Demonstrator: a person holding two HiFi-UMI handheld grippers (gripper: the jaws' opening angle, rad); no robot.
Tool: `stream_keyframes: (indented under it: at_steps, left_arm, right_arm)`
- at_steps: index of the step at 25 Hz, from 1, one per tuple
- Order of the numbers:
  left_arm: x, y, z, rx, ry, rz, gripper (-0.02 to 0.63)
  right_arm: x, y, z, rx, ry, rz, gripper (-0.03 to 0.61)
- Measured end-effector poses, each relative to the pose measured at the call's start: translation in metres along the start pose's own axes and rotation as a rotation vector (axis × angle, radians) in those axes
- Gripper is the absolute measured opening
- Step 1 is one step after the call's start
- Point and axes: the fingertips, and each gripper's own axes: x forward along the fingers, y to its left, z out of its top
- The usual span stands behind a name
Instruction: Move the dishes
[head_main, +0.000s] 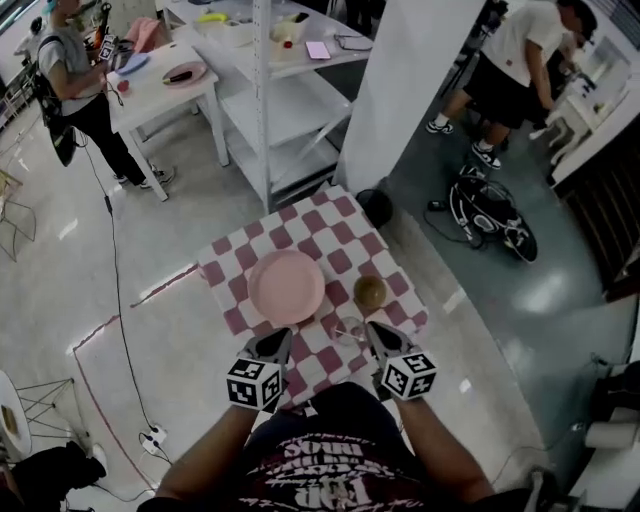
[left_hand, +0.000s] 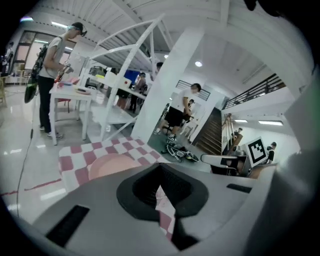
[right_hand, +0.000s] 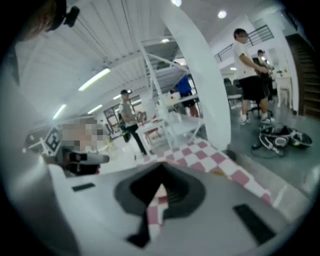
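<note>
Head view: a pink plate (head_main: 286, 286) is seen on the checked table (head_main: 340, 215), with a brown bowl (head_main: 370, 292) at its 3 o'clock. The left gripper (head_main: 275, 343) and right gripper (head_main: 380, 335) are held closed and empty at 6 o'clock.

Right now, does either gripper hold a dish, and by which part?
Nothing is held. The left gripper and the right gripper are both shut and empty; the pink plate and the small bowl lie free on the checked table.
</note>
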Motion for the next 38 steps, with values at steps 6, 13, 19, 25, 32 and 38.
stream_keyframes:
  at_steps: [6,13,19,25,32,38]
  left_arm:
    - [0.011,-0.058,0.029,0.087,-0.125,-0.160,0.025]
    - [0.049,-0.070,0.000,0.094,-0.023,-0.067,0.025]
    - [0.085,-0.056,-0.037,-0.065,0.065,0.158,0.025]
    - [0.112,-0.059,-0.090,-0.221,0.174,0.256,0.025]
    - [0.140,-0.048,-0.128,-0.293,0.288,0.356,0.139]
    - [0.160,-0.025,-0.149,-0.263,0.355,0.425,0.202]
  right_arm:
    - [-0.037,0.037,0.032,-0.235,-0.103,0.056,0.034]
    - [-0.035,0.011,0.040,-0.343,-0.070,0.119,0.034]
    - [-0.036,-0.034,0.038,-0.329,-0.038,0.224,0.035]
    - [-0.022,-0.055,0.042,-0.338,0.003,0.363,0.035]
    - [-0.015,-0.068,0.031,-0.343,0.052,0.456,0.035]
    - [-0.014,-0.075,0.029,-0.344,0.073,0.456,0.035]
